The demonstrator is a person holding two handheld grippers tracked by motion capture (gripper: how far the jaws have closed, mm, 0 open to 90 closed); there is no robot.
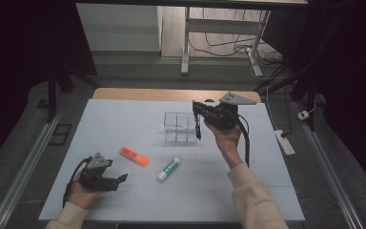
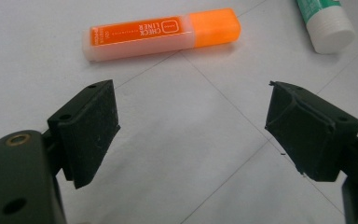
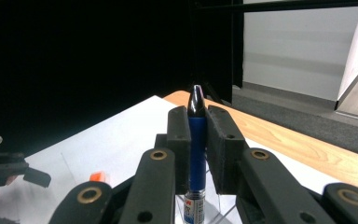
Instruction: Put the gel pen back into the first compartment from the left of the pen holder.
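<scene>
A person at a white-covered table [image 1: 124, 200] sorts desk supplies into a clear plastic compartment organizer [image 1: 180, 126], a black two-jaw gripper in each hand. The right gripper [image 1: 198, 119], raised at the organizer's right edge, is clamped on a blue pen with a black cap [image 3: 196, 140]; in the high view the pen [image 1: 198, 128] hangs nearly upright by the organizer's right-hand wall, an attitude that suits lowering it end-first into a compartment. Whether its lower tip has passed the rim cannot be told.

The left gripper [image 2: 191, 135], well clear of the organizer on the person's near left, rests low over the table with its jaws spread wide and nothing between them. It points toward an orange rectangular highlighter [image 2: 161, 33] lying flat on its side, near the organizer's front-left; the wide opening would fit across the marker's body, which looks like the next pick. A white glue stick with a green label [image 1: 168, 169] lies near the organizer's front, between the highlighter and the right forearm.

Two items remain loose on the table, so the sorting appears early to midway.
</scene>
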